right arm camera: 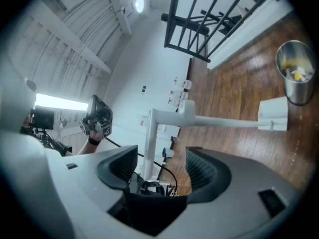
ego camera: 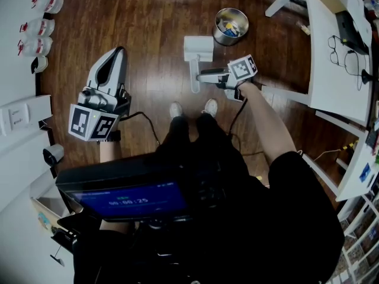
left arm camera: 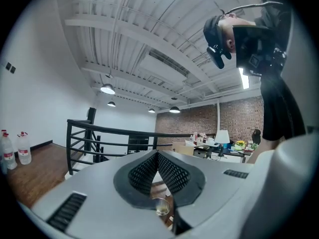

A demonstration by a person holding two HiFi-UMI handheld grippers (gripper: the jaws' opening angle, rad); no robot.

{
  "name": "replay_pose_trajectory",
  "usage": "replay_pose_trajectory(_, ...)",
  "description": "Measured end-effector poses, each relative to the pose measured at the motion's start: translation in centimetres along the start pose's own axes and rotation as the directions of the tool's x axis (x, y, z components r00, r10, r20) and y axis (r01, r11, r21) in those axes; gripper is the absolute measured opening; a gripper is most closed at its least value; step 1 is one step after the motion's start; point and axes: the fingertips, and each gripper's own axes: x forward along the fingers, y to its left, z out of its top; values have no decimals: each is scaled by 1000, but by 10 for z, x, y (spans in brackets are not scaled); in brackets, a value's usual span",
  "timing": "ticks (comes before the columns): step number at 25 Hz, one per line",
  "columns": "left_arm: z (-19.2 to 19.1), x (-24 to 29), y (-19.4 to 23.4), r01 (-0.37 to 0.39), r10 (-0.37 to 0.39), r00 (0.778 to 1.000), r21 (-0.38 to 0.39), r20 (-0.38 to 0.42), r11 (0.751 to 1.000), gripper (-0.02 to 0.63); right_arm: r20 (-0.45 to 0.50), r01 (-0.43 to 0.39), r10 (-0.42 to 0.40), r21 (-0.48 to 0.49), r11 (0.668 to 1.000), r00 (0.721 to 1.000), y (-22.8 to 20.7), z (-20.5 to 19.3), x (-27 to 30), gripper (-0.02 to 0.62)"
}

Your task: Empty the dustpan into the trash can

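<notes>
Dustpan (ego camera: 198,48), white, stands on the wooden floor (ego camera: 148,28) just beside the steel trash can (ego camera: 231,26), which holds scraps; its handle (right arm camera: 148,143) sits between the right gripper's (right arm camera: 160,159) wide-spread jaws, which press on nothing; left gripper (left arm camera: 157,163) is well apart, jaws together, empty; bottles (ego camera: 44,3) line the wall; glasses (ego camera: 335,49) lie on the counter (ego camera: 325,93).

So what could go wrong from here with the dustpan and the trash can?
1. The right gripper has its jaws open around the dustpan handle, with the pads not pressing. Lifting before closing would likely leave the handle behind or let it slip.
2. The pan lies close beside the trash can, so a careless swing upward could knock the can over.
</notes>
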Motion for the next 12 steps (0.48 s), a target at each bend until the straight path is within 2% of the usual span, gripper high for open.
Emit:
replay_pose_trajectory(4, 18, -2, -11, -3, 2, 999, 6, 38, 1000, 2, 115, 35, -37, 21, 999, 993, 0, -6, -48, 291)
replay_pose_trajectory(6, 25, -3, -16, 3, -4, 998, 11, 55, 1000, 2, 194, 32, -30, -9, 999, 980, 15, -2, -69, 290)
replay_pose_trajectory(9, 33, -11, -30, 37, -38, 997, 19, 64, 999, 2, 261, 31, 9, -148, 989, 965, 66, -2, -83, 288)
replay_pose_trajectory(12, 45, -19, -51, 98, -101, 993, 47, 55, 994, 2, 301, 60, 39, -314, 948, 953, 133, -4, -80, 291)
